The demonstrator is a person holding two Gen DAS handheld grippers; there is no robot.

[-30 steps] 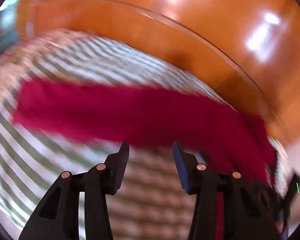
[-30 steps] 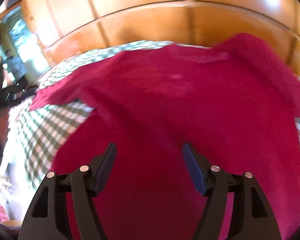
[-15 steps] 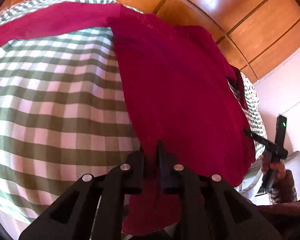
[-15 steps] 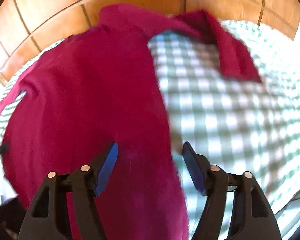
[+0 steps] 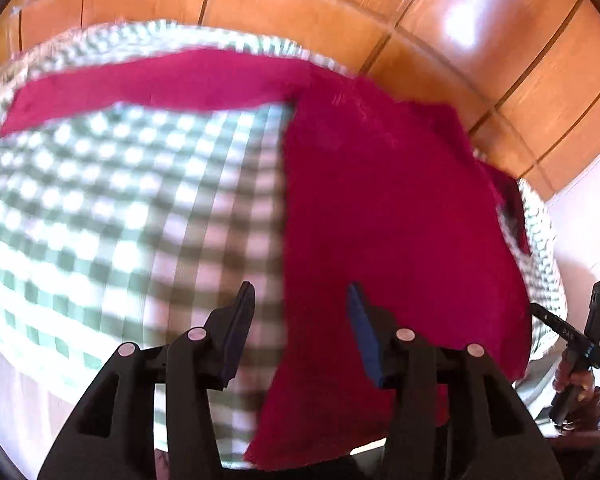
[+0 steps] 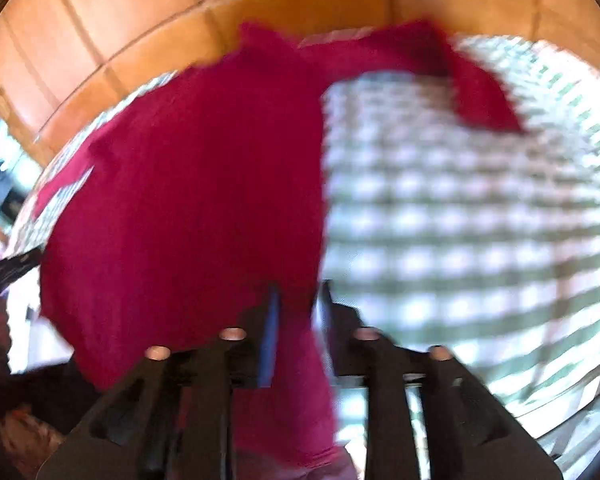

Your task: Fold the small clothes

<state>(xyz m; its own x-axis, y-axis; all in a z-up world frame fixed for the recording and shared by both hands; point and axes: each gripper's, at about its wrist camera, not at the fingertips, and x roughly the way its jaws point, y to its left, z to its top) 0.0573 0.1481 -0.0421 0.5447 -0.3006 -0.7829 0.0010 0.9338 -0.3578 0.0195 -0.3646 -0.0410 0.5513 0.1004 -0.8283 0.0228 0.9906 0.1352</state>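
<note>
Red shirt (image 5: 384,208) on checked cloth (image 5: 120,208), left claw (image 5: 300,312) opening over its edge, right claw (image 6: 296,308) clamping hem.

Motion blur smears red garment (image 6: 188,208) and checked cloth (image 6: 460,216); garment hem cut by bottom edge.

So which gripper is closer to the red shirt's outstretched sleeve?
Left. The left gripper is opening over the red shirt hem below that sleeve; the right gripper straddles the opposite hem edge.

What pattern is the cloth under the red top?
The tablecloth is a green-and-white check, clearest in the left wrist view, with the red top lying on it.
</note>
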